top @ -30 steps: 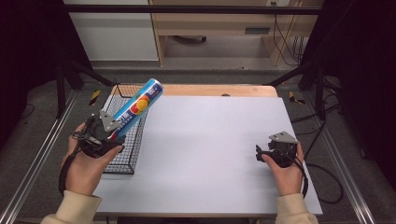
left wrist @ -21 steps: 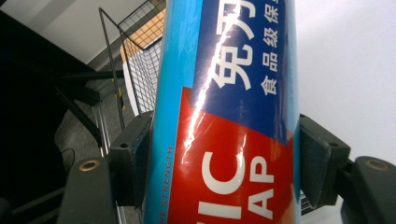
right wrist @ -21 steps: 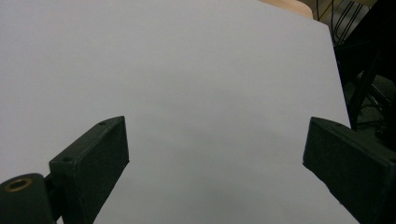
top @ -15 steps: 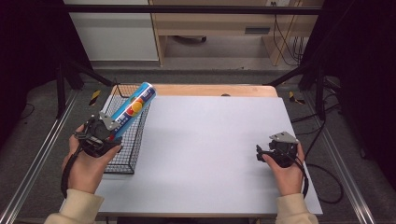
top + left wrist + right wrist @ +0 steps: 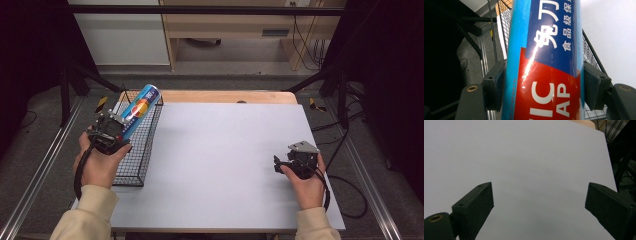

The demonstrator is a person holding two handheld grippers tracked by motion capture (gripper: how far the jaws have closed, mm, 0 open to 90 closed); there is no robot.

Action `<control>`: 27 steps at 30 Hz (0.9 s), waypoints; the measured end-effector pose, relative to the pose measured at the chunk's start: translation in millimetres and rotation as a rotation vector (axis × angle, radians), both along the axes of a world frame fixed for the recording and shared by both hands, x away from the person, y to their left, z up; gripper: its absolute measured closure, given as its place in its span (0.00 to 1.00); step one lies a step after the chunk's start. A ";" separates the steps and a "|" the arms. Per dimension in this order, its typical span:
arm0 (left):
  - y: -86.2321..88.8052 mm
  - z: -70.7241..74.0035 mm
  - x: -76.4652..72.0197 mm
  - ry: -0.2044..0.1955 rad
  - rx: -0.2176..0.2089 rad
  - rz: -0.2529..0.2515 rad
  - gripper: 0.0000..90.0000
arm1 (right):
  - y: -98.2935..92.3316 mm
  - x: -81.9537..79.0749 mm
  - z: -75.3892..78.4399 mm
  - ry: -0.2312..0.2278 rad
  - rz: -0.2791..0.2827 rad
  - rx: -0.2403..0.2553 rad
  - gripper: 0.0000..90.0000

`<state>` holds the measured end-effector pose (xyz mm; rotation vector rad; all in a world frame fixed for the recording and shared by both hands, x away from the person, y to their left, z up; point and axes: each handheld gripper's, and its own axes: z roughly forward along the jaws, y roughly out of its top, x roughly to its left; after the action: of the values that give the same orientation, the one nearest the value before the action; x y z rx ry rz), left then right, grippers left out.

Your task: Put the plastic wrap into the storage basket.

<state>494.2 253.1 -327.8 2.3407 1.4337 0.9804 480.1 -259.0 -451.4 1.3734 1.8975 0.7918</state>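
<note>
In the high view, clamped the tube (image 5: 141, 107) near its lower end in the left gripper (image 5: 119, 129), at the left side of the table (image 5: 225, 160), above the wire basket (image 5: 131, 172). Tilted it up and away toward the far right, with most of its length past the jaws and its top end over the basket's far rim. Risked, by that long overhang, a swing or droop about the grip, enough to knock the free end against the wire on any lowering. Kept the right gripper (image 5: 276, 164) low at the near right of the table, well apart from the tube, too far off to steady it. In the left gripper view, pressed both pads (image 5: 495, 85) against the sides of the glossy label, one on each side, with the basket's mesh behind and below. Looked slick and round there, so could have slipped lengthwise through the pads or rolled between them under a loosened squeeze; dented, perhaps, under a harder one, if a thin-walled tube. Could have missed the basket and landed on the table or beyond its left edge on a release made too high or off line. In the right gripper view, spread the jaws wide over bare white tabletop, with nothing between them and little there to go wrong.
</note>
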 end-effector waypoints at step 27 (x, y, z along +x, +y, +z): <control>8.3 -38.1 4.1 0.153 0.012 0.089 0.35 | 2.4 0.9 -0.7 0.003 0.033 -0.012 0.10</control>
<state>498.3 261.4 -365.9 2.4254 1.6047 0.8496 481.0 -256.6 -452.1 1.3397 1.9291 0.7934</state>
